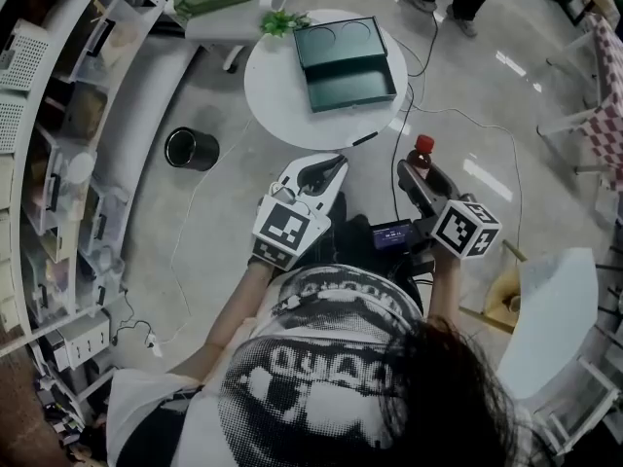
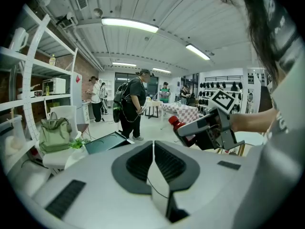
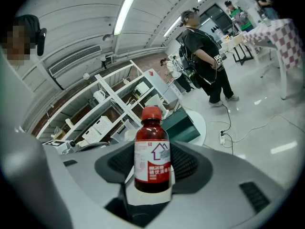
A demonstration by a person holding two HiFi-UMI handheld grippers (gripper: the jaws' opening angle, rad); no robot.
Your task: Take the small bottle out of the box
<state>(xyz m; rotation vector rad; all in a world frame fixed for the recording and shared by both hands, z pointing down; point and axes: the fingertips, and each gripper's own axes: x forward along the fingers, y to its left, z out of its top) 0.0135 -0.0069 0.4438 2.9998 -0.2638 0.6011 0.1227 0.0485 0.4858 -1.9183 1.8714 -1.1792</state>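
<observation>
My right gripper (image 3: pixel 152 166) is shut on the small bottle (image 3: pixel 152 154), a dark red one with a red cap and a white-and-red label, held upright. In the head view the small bottle (image 1: pixel 421 152) shows above the right gripper (image 1: pixel 419 178), to the right of the table. The open dark green box (image 1: pixel 346 63) lies on the round white table (image 1: pixel 282 95), its lid tilted back. My left gripper (image 1: pixel 316 175) hangs near the table's front edge, jaws shut on nothing. From the left gripper (image 2: pixel 152 163) view, the bottle (image 2: pixel 178 128) and the box (image 2: pixel 107 142) are visible.
A small green plant (image 1: pixel 283 22) sits at the table's back edge and a dark pen-like stick (image 1: pixel 365 139) at its front right. A black bin (image 1: pixel 191 149) stands on the floor to the left. Shelving (image 1: pixel 58 163) lines the left side. Cables (image 1: pixel 419 76) run over the floor; people stand beyond.
</observation>
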